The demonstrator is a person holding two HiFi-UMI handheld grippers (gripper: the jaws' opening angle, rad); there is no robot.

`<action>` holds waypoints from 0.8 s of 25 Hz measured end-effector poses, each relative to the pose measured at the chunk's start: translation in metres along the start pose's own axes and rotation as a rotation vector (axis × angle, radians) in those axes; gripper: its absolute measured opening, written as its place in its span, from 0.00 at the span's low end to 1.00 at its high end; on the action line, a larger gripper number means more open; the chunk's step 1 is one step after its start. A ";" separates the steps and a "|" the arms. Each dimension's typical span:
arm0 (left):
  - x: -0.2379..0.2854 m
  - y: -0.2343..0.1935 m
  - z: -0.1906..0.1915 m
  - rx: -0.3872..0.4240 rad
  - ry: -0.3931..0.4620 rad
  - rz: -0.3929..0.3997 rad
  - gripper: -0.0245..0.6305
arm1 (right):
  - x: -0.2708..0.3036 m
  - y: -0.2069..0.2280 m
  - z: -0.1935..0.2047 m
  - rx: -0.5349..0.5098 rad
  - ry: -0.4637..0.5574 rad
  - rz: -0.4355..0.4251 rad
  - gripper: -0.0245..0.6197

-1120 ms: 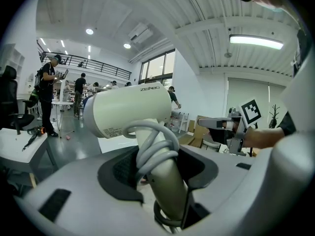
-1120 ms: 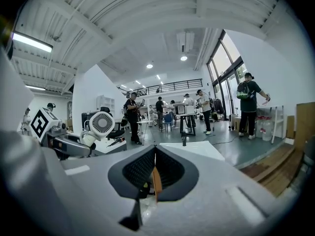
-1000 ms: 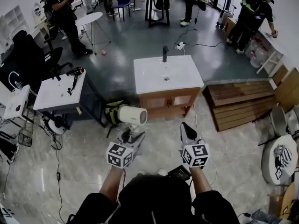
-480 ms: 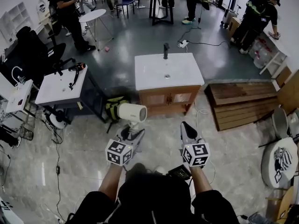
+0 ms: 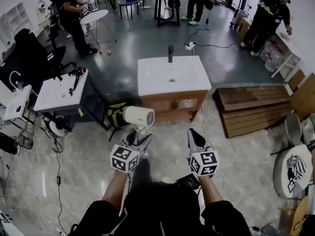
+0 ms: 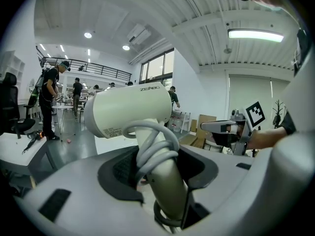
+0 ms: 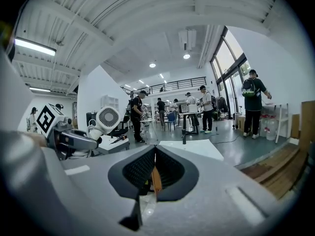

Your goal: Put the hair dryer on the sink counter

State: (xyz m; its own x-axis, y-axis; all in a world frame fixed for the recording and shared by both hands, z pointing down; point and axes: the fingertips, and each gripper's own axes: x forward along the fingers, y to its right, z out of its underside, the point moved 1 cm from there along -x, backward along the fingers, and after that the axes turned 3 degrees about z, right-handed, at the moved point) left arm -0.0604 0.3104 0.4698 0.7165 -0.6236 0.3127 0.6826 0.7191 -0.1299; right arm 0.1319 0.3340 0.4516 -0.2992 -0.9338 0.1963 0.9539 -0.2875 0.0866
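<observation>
Hair dryer (image 5: 138,116) held well short of sink counter (image 5: 153,73)
Left tongs (image 5: 140,139) clamp its handle; right tongs (image 5: 192,134) closed, empty. Best to step closer, then lay it flat there.

White sink desk (image 5: 152,77) on grey floor (image 5: 147,38), faucet (image 5: 171,53) at its far edge, second desk (image 5: 51,96) to its left bearing a dark tool (image 5: 75,80), pallets (image 5: 253,108) to its right

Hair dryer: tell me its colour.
Cream-white hair dryer, with a grey cord wound round its handle; the left gripper view shows it best.
</observation>
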 end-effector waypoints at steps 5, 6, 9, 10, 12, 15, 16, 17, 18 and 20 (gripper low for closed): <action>0.011 0.000 -0.001 -0.002 0.001 0.011 0.37 | 0.009 0.005 -0.001 -0.006 -0.003 -0.004 0.05; 0.013 -0.002 -0.001 -0.004 -0.001 0.013 0.37 | 0.012 0.006 -0.001 -0.006 -0.003 -0.004 0.05; 0.017 -0.010 0.001 -0.019 -0.001 0.014 0.37 | 0.020 0.005 0.000 -0.011 -0.005 -0.009 0.05; 0.018 -0.013 0.002 -0.024 0.000 0.013 0.37 | 0.023 0.004 0.000 -0.015 -0.007 -0.011 0.05; 0.021 -0.020 0.002 -0.028 0.002 0.008 0.37 | 0.029 0.004 0.002 -0.020 -0.013 -0.015 0.05; 0.029 -0.029 0.000 -0.033 0.010 0.002 0.37 | 0.042 0.007 0.003 -0.027 -0.023 -0.025 0.05; 0.032 -0.031 -0.001 -0.035 0.011 0.001 0.37 | 0.048 0.008 0.003 -0.030 -0.026 -0.029 0.05; 0.034 -0.034 -0.002 -0.037 0.011 0.000 0.37 | 0.054 0.009 0.002 -0.032 -0.029 -0.032 0.05; 0.037 -0.038 -0.002 -0.038 0.010 -0.001 0.37 | 0.060 0.010 0.001 -0.032 -0.030 -0.036 0.05; 0.043 -0.046 -0.003 -0.043 0.003 -0.001 0.37 | 0.072 0.010 -0.001 -0.033 -0.032 -0.043 0.05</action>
State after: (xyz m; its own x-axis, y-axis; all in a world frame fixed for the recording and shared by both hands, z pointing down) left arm -0.0607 0.2498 0.4867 0.7165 -0.6251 0.3097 0.6886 0.7049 -0.1704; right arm 0.1201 0.2634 0.4659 -0.3403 -0.9132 0.2241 0.9402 -0.3348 0.0632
